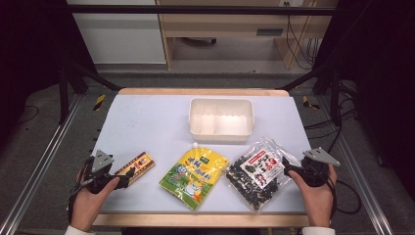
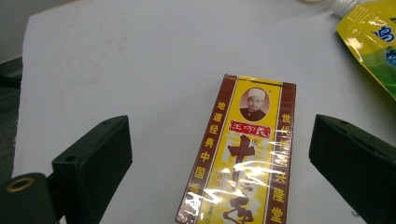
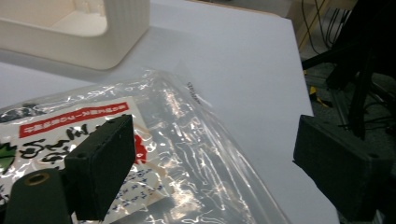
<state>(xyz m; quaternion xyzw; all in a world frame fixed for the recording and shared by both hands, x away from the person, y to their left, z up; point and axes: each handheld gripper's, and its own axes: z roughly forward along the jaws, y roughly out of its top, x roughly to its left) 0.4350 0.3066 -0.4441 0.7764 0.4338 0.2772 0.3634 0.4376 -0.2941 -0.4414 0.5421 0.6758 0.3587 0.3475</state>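
A person is standing at the near side of a table (image 1: 147, 122) covered with a white sheet, holding a gripper in each hand.

The left gripper (image 1: 125, 177) is lying low at the near left corner, and its jaws are standing wide apart. A box (image 1: 137, 166) is lying flat just in front of them; in the left gripper view the box (image 2: 243, 158) is sitting between the two jaws, with a gap on each side, so nothing is touching it. The box is brown and yellow, wrapped in shiny film. It is showing a small round portrait near its far end, a red label under it, and columns of Chinese characters along both brown edges. I cannot read them with confidence.

The right gripper (image 1: 288, 170) is resting at the near right edge, also with the jaws spread wide. Its tips are coming just to the right edge of a clear bag (image 1: 257, 171) of dark dried pieces. In the right gripper view the bag (image 3: 187, 140) is lying under and between the jaws, not clamped. Its white label is carrying a red band with white writing and black brush letters, too blurred to read.

Between box and bag a yellow pouch (image 1: 195, 177) with a white cap is lying flat. Behind it, a white tray (image 1: 221, 133) with compartments is standing.
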